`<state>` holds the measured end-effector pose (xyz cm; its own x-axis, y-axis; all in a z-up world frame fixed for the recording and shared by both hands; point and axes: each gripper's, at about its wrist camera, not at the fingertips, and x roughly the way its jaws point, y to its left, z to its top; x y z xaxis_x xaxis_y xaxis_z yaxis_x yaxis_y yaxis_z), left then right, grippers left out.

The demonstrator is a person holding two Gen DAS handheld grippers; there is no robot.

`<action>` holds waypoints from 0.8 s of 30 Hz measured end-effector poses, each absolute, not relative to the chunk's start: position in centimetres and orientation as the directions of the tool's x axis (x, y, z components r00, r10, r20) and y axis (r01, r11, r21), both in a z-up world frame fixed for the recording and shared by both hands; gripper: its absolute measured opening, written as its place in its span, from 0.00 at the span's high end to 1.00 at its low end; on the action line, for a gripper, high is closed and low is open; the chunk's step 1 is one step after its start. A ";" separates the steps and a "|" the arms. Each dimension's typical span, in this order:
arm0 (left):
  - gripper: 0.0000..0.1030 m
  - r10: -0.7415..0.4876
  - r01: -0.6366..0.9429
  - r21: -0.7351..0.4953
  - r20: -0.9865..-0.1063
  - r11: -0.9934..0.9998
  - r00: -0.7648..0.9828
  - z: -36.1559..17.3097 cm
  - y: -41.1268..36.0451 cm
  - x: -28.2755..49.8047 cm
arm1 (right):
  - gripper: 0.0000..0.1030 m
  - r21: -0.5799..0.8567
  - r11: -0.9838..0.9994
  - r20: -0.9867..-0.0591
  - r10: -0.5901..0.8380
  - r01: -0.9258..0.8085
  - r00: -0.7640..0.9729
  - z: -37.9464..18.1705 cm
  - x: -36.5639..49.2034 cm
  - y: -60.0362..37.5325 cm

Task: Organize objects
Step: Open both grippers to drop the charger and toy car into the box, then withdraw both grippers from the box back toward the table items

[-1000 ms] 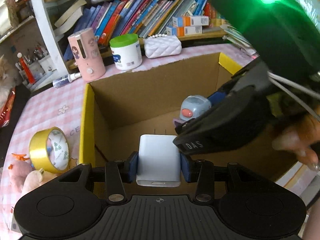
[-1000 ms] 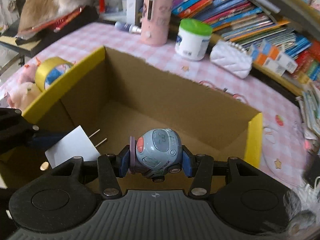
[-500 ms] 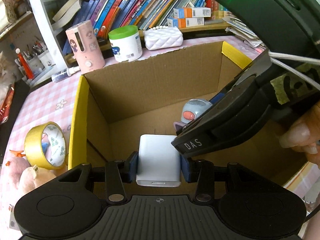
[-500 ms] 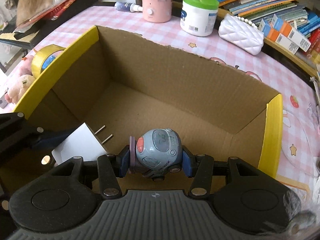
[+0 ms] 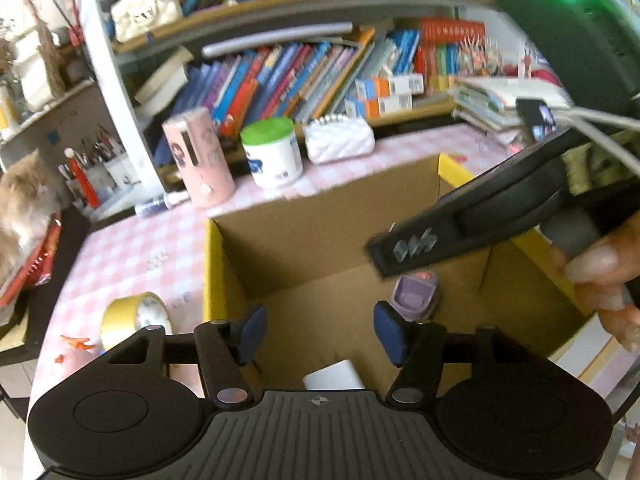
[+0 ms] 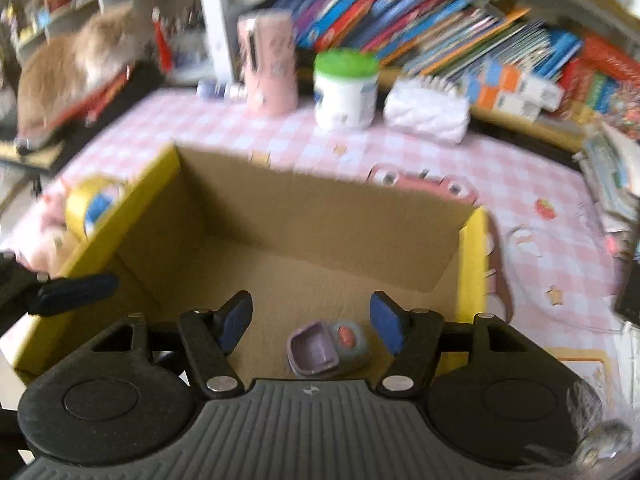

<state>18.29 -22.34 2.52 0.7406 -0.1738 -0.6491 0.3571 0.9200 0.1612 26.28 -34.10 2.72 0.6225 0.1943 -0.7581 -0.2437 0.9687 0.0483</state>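
Observation:
An open cardboard box point(image 5: 320, 232) point(image 6: 320, 216) with yellow flaps stands on the pink checked table. My left gripper point(image 5: 320, 330) hangs over it, jaws opening, nothing between the blue pads. The white charger point(image 5: 332, 376) lies loose on the box floor just below them. My right gripper point(image 6: 310, 322) is also over the box with its jaws opening, and nothing is between its pads. The round blue-grey toy point(image 6: 328, 346) point(image 5: 414, 292) lies on the box floor beneath it. In the left wrist view the right gripper's body point(image 5: 480, 224) crosses above the box, held by a hand point(image 5: 600, 280).
Left of the box sit a yellow tape roll point(image 5: 134, 320) point(image 6: 94, 204) and a pink plush toy point(image 6: 44, 236). Behind it stand a pink cylinder point(image 5: 200, 160), a green-lidded white jar point(image 5: 272, 152) and a white quilted pouch point(image 5: 340, 140). A bookshelf fills the back; a cat point(image 6: 76, 60) lies far left.
Both grippers opened and rose a little. The white charger dropped from the left gripper and the round toy from the right; both now lie on the box floor.

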 end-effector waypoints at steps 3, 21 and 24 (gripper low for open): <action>0.38 -0.179 0.331 0.138 -0.621 0.934 0.763 3.7 -21.3 17.2 | 0.37 0.061 0.981 -0.687 0.176 -0.185 0.705 4.9 24.3 -34.7; 0.22 -0.167 0.205 0.006 -0.555 0.979 0.815 4.4 -12.8 9.7 | 0.35 0.074 0.990 -0.486 -0.072 0.123 0.871 7.4 8.8 -34.3; 0.22 -0.170 0.215 0.009 -0.581 0.977 0.796 3.2 -11.9 8.7 | 0.36 0.068 0.985 -0.532 -0.101 0.161 0.841 5.8 7.1 -32.9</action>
<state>8.71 -11.94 3.22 0.7959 -0.1700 -0.5810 0.2152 0.9765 0.0091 7.08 -32.92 5.82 0.8410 -0.1008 -0.5316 0.1608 0.9847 0.0677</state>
